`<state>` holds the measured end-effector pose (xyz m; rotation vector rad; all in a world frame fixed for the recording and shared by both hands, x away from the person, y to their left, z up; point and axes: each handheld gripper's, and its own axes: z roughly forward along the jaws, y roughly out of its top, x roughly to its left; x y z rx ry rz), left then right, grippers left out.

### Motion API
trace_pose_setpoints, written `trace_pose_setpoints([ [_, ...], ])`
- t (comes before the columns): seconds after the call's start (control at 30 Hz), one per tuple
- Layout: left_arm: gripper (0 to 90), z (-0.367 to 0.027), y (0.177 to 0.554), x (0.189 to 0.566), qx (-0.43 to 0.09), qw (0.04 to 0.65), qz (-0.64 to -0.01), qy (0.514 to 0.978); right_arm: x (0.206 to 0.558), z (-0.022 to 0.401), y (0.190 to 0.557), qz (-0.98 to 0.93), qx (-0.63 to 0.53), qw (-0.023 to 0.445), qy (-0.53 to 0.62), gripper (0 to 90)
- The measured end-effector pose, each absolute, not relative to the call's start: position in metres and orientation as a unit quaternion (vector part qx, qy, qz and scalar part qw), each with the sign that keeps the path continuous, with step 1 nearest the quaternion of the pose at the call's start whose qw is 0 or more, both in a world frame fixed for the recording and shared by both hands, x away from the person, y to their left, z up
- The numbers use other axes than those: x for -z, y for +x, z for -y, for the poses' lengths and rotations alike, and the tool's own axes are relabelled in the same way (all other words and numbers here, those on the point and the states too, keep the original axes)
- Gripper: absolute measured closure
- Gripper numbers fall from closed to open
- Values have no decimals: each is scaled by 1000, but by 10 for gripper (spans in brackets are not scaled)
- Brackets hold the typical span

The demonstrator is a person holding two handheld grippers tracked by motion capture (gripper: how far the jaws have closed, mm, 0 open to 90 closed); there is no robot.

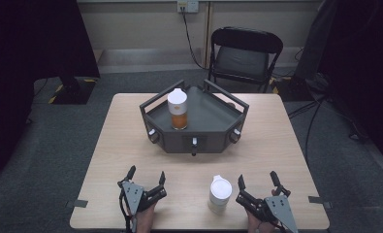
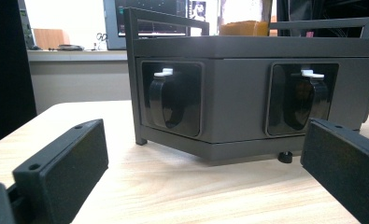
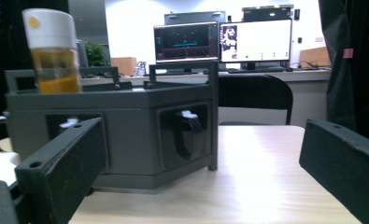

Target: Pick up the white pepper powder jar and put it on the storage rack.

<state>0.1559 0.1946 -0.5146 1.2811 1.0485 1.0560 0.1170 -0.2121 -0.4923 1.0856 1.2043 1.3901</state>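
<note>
Standing upright near the worktop's [image 1: 131,145] front edge, the white bottle [image 1: 219,194] sits just left of the right tongs [image 1: 258,180], whose jaws gape wide with nothing between them. Left tongs [image 1: 146,174] are likewise spread and empty. A clean next move would likely approach level, centred on the bottle's body. Beyond, the orange-filled jar [image 1: 178,109] stands on the dark tray stand [image 1: 213,126].

A lab or office: monitors [image 3: 222,42] on a desk, folding chair [image 1: 242,56].
</note>
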Motion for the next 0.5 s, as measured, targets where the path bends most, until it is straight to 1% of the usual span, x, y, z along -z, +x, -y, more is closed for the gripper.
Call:
trace_pose_setpoints([
  [0.23,1,-195,156,515,-447,556,-444,542,481,208,112,-499,-581,480,428,0],
  [0.5,1,-195,156,515,-447,555,-444,543,471,205,106,-512,-595,466,408,0],
])
